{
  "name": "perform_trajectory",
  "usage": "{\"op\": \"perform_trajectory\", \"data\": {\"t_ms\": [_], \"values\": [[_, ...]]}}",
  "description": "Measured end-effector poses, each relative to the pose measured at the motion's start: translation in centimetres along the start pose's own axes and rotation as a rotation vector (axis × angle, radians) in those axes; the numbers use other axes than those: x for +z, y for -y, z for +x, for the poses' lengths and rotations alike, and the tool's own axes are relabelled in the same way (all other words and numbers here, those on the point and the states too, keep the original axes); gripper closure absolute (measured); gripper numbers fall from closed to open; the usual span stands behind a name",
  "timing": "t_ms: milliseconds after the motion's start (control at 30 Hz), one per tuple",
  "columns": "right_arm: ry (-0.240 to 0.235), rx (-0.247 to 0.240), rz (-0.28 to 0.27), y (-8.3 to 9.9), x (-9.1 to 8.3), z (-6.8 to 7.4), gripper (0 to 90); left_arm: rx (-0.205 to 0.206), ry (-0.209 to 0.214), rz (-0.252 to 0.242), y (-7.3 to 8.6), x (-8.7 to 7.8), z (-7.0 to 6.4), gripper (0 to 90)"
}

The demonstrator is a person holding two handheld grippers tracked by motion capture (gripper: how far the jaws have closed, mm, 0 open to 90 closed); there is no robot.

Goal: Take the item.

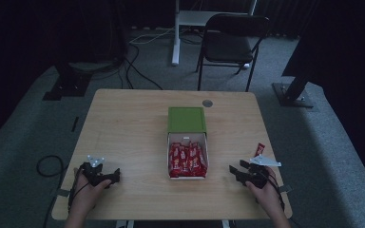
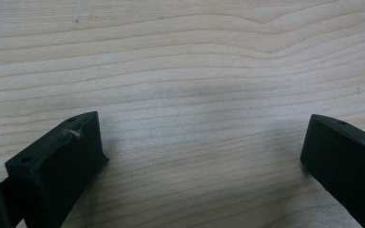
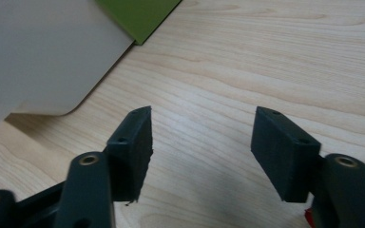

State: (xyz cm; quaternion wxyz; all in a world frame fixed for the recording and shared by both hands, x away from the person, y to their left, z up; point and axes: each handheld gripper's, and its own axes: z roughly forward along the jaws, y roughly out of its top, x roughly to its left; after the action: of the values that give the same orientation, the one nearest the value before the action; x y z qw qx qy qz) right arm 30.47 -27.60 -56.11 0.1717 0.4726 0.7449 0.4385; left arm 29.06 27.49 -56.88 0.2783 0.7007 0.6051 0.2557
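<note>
Dim grey carpet surrounds one pale wooden counter (image 1: 123,128) at the middle of the high view, with one black folding chair (image 1: 230,40) and a white table leg (image 1: 175,33) in the upper middle and dark stands at the upper left and upper right. One box (image 1: 187,168) sits at the counter's centre, its green sleeve (image 1: 186,119) pushed toward the top and its white tray open, packed with red snack packets (image 1: 187,159) too crowded to count. One more red packet (image 1: 260,148) lies alone at the right, just beside the right tongs (image 1: 235,172). Two tongs rest low on the counter: the left tongs (image 1: 115,175) at lower left, the right at lower right, both with jaws spread apart and holding nothing.
</note>
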Motion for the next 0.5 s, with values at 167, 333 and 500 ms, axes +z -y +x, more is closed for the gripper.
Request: {"op": "perform_trajectory", "data": {"t_ms": [167,333,500], "values": [[0.003,-0.021,0.008,0.2,0.3,0.1,29.1,0.000,0.000,0.000,0.0,0.0,0.0,1.0],[0.004,-0.042,0.039,0.6,0.8,0.3,21.8,0.000,0.000,0.000,0.0,0.0,0.0,1.0],[-0.002,-0.083,0.083,0.9,1.3,0.6,18.8,-0.001,0.000,0.000,0.0,0.0,0.0,1.0]]}}
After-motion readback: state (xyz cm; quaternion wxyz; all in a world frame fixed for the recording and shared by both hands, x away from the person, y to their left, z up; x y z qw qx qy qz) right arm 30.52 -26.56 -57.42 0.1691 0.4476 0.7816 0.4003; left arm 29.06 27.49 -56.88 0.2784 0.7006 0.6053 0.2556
